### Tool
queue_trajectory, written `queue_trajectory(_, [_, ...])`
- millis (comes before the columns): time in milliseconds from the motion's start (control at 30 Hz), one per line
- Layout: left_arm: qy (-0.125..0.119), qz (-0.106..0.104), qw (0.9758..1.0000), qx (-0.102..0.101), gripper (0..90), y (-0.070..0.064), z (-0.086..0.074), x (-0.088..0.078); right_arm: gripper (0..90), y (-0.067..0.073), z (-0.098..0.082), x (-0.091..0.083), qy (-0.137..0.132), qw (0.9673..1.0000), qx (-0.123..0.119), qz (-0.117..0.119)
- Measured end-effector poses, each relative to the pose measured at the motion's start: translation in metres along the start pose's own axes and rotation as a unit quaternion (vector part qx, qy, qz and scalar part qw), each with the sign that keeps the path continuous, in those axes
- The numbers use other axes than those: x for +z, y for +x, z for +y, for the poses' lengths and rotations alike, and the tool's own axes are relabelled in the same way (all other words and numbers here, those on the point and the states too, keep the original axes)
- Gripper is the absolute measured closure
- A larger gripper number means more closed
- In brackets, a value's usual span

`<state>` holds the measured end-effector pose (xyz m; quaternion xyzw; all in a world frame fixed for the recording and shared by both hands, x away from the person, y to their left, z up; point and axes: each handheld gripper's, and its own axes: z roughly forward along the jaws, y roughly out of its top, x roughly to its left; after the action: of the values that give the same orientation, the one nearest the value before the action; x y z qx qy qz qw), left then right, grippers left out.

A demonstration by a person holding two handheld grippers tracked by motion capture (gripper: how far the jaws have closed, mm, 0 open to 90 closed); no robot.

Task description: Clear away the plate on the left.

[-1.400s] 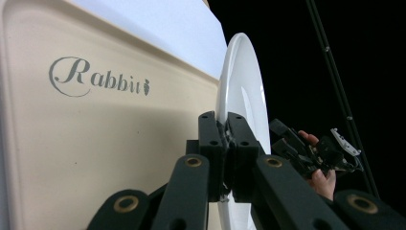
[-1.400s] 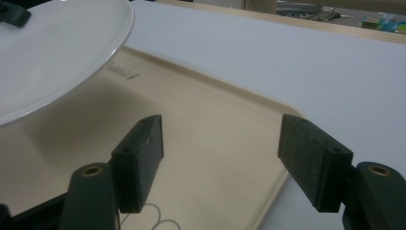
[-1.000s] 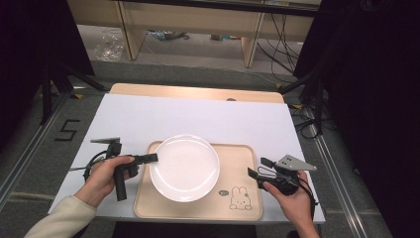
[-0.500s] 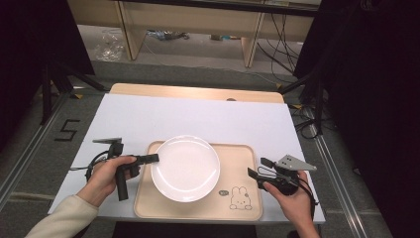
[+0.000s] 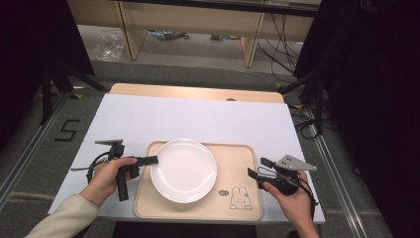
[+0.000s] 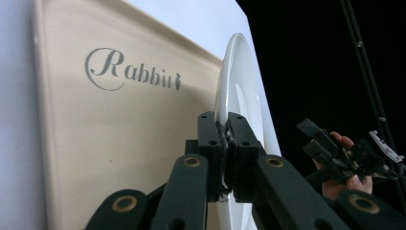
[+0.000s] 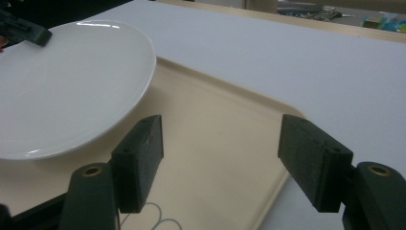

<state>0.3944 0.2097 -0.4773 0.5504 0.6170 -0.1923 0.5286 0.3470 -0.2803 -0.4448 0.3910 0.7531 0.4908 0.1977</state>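
Note:
A white plate (image 5: 183, 169) rests on a beige tray (image 5: 245, 153) printed with a rabbit (image 5: 240, 199) and the word "Rabbit" (image 6: 129, 72). My left gripper (image 5: 154, 159) is shut on the plate's left rim (image 6: 225, 124), with one jaw above the rim and one below. In the right gripper view the plate (image 7: 62, 86) looks slightly raised over the tray (image 7: 225, 148). My right gripper (image 5: 256, 168) stands open at the tray's right edge; nothing lies between its fingers (image 7: 141, 158).
The tray lies on a white sheet (image 5: 198, 119) covering the wooden table (image 5: 198, 92). Black curtains flank both sides. Cables and desk legs (image 5: 247, 47) stand on the floor beyond the table's far edge.

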Motion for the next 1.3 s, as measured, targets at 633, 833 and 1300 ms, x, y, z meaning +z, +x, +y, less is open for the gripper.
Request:
queue_trajectory(633, [0.018, 0.023, 0.9989, 0.035, 85.1, 0.013, -0.001, 0.006, 33.3, 0.000, 0.000, 0.000, 0.001, 1.0000, 0.001, 0.000])
queue_trajectory(833, [0.033, 0.062, 0.9945, 0.078, 77.8, 0.013, -0.002, 0.006, 33.3, 0.000, 0.000, -0.002, 0.012, 0.9999, -0.002, 0.001])
queue_trajectory(1300, [-0.045, 0.124, 0.9316, 0.339, 35.6, -0.014, -0.007, -0.016, 33.1, 0.000, 0.000, -0.001, 0.007, 0.9999, 0.002, 0.009])
